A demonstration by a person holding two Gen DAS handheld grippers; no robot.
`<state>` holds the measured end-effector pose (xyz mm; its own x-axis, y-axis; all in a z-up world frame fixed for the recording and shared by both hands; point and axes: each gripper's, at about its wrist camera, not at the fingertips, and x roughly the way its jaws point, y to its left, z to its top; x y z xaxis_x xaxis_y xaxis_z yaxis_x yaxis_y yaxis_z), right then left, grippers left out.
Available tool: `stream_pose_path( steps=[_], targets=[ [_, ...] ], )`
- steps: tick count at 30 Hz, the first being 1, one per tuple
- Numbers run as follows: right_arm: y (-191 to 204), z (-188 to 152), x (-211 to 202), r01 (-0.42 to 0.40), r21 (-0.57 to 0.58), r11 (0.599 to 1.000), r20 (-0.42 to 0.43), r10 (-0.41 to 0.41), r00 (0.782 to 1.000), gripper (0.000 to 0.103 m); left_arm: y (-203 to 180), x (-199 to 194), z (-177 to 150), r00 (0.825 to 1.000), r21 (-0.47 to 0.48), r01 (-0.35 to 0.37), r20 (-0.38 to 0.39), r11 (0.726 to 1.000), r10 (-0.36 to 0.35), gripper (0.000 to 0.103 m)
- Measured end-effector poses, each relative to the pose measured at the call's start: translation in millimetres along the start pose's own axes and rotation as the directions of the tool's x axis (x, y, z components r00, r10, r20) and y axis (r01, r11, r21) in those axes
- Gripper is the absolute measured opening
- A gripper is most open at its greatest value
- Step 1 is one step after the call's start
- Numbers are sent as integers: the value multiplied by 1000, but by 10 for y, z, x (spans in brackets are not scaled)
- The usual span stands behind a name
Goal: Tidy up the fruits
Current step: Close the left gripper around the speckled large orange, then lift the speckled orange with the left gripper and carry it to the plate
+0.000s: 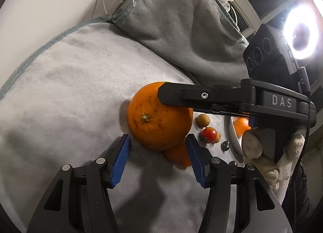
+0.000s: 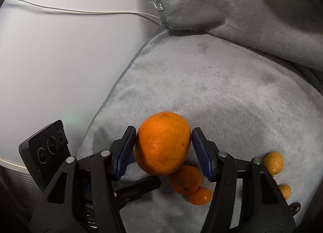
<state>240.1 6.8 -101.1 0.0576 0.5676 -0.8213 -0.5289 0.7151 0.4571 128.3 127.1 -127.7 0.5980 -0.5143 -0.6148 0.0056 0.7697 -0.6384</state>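
Grey plush blanket (image 2: 232, 95) covered the counter, with a second fold bunched behind. Large round orange (image 2: 162, 143) sat between the right gripper (image 2: 163, 152) blue-padded fingers (image 2: 126, 152), which looked clamped on its sides; whether it was lifted clear of the blanket, can't tell. Left gripper (image 1: 158, 159) hovered just beside the same orange (image 1: 159, 114), fingers apart, holding nothing. Likely step: carry the orange to the dish. Best to keep the squeeze centred on the widest part, lift straight, and avoid nudging the smaller orange tangerine (image 2: 185, 179) just beside it. Silver metal bowl (image 1: 234, 132) at the left view's right edge held at least one orange fruit (image 1: 241, 126); rest hidden. Small red tomato (image 1: 209, 134), brown longan-like ball (image 1: 202, 120) and dark grape (image 1: 225, 145) lay loose nearby.
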Motion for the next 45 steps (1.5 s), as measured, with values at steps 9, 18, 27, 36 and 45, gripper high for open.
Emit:
stream_pose_path(
  steps=[9,18,27,36,45],
  targets=[
    [31,3,-6,14,-3,1000,2,-14,1000,60,53,77,38,999,-15,42,1,999,-42,55],
    [46,-31,-39,9,-4,1000,8,-8,1000,59,29,26,-7,999,2,38,16,999,-38,55],
    [145,-105,-152,6,-28,1000,26,-5,1000,59,-60,-72,-62,999,33,24,40,999,-26,55],
    [222,-238,-389,18,-44,999,64,-15,998,59,-204,-181,-129,998,82,30,58,996,-35,55],
    [180,-429,-649,33,-34,999,115,-29,993,59,-419,-163,-238,996,126,48,63,991,-56,55]
  ],
)
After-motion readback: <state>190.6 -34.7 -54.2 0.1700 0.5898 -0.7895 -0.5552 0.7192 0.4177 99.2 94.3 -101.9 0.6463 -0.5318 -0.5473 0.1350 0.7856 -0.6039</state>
